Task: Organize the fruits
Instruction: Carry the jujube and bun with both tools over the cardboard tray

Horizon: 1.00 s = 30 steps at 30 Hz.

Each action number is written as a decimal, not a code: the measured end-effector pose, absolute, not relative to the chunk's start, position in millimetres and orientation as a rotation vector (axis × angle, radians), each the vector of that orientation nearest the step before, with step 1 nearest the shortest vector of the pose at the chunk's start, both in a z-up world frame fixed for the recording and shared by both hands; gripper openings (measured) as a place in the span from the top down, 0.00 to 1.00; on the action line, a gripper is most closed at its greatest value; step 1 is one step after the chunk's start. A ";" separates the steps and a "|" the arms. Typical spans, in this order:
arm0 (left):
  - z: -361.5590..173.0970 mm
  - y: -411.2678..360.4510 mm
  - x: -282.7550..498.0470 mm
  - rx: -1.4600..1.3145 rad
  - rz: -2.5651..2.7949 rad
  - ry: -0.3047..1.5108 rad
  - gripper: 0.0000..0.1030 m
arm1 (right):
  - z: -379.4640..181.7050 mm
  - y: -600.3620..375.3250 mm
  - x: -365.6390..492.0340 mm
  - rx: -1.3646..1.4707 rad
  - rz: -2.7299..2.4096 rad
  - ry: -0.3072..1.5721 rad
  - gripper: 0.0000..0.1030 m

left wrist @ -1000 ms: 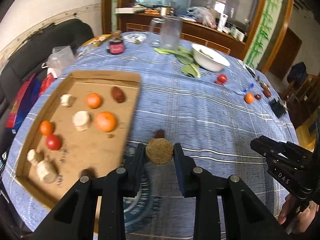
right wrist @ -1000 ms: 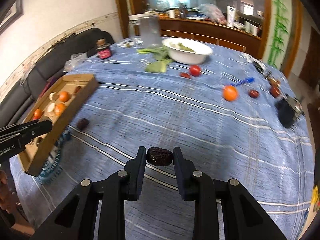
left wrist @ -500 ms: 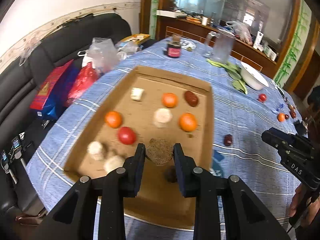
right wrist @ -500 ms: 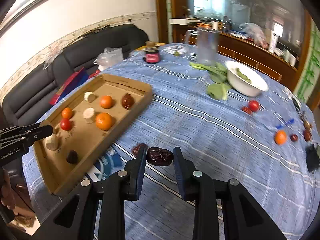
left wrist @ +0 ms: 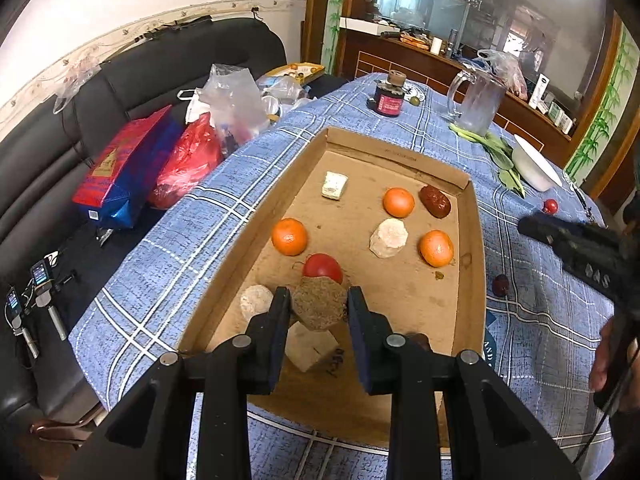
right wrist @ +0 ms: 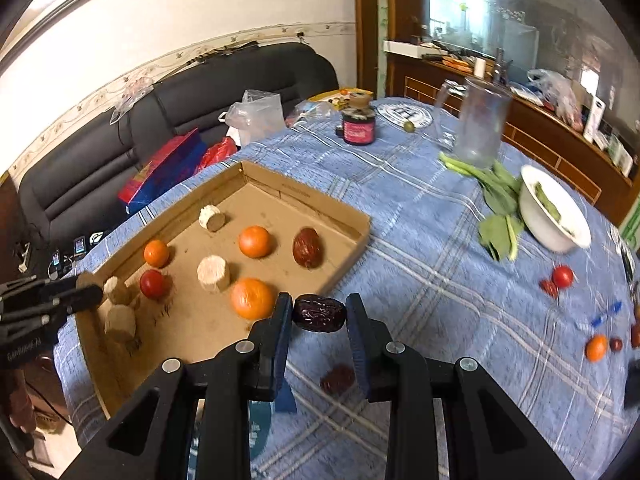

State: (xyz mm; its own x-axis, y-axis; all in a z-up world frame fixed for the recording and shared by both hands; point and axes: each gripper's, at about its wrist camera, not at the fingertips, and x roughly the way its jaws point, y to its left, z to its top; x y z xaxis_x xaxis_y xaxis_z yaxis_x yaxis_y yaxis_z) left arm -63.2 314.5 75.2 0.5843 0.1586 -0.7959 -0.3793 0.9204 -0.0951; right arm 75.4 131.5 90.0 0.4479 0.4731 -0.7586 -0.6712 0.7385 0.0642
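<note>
In the left wrist view my left gripper [left wrist: 319,314] is shut on a rough brown round chunk [left wrist: 319,304], over the near end of the cardboard tray [left wrist: 476,240]. The tray holds three oranges [left wrist: 289,236], a tomato [left wrist: 322,266], a red date [left wrist: 435,201] and several pale chunks [left wrist: 389,238]. In the right wrist view my right gripper [right wrist: 319,316] is shut on a dark wrinkled date [right wrist: 319,314], just off the tray's [right wrist: 304,200] right corner, close to an orange [right wrist: 253,298]. Another date [right wrist: 338,378] lies on the cloth below it.
On the blue checked cloth stand a white bowl [right wrist: 554,216], greens [right wrist: 496,188], a glass pitcher [right wrist: 478,124] and a dark jar [right wrist: 358,126]. A loose tomato [right wrist: 562,276] and an orange [right wrist: 596,347] lie far right. A black sofa with bags [left wrist: 124,172] borders the table's left.
Both grippers have swung left toward the tray, each keeping its piece. The left one went from beside the tray to over its near end; the right one reached the tray's right corner.
</note>
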 end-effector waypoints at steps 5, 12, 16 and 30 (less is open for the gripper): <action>66.3 308.3 -53.3 -0.277 0.287 0.916 0.73 | 92.9 156.7 92.3 -0.296 0.761 0.834 0.71; 52.3 301.2 -36.0 -0.303 0.260 0.942 0.73 | 86.4 189.6 117.0 -0.308 0.795 0.839 0.71; 45.4 295.2 -26.1 -0.306 0.247 0.954 0.73 | 80.0 205.9 129.4 -0.310 0.811 0.842 0.71; 23.5 305.4 -11.6 -0.332 0.265 1.004 0.73 | 45.2 255.9 164.4 -0.354 0.870 0.915 0.71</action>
State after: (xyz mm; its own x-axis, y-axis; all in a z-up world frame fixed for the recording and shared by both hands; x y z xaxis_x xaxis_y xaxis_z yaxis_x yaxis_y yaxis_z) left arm -11.6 305.4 23.5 0.5123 0.0648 -0.8563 -0.3665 0.9183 -0.1498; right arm 164.4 255.9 45.2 0.3107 0.5010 -0.8078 -0.7813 0.6186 0.0831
